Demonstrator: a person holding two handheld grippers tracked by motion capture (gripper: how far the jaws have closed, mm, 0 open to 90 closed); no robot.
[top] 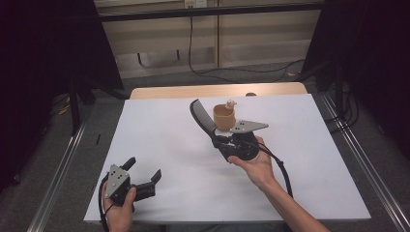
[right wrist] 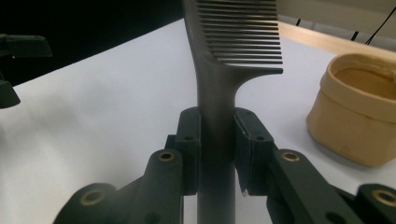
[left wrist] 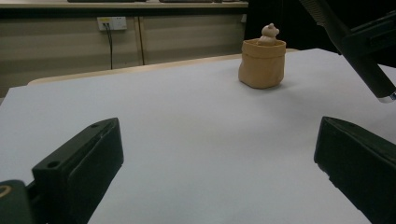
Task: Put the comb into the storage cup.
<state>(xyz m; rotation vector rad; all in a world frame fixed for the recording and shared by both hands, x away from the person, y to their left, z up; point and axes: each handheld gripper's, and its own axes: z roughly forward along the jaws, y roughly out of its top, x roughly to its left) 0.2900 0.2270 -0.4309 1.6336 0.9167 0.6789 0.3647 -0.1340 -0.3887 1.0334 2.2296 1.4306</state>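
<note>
Comb (right wrist: 219, 88) clamped by its handle in right gripper (top: 218, 140), held off the table (top: 159, 140) with teeth end up, just beside the tan pouch (top: 224, 117), likely lined up to drop in. Small figure (left wrist: 269, 33) sits inside pouch. Left gripper (top: 145, 175) rests near the front edge, jaws wide apart, nothing between them.

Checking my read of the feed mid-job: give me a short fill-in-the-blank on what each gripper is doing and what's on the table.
1. The right gripper is shut on the handle of a dark ____.
2. The left gripper has its jaws ____, with nothing between them.
3. The tan pouch stands on the ____ table.
4. A small figure pokes out of the pouch's ____.

Missing words: comb; open; white; top
</note>
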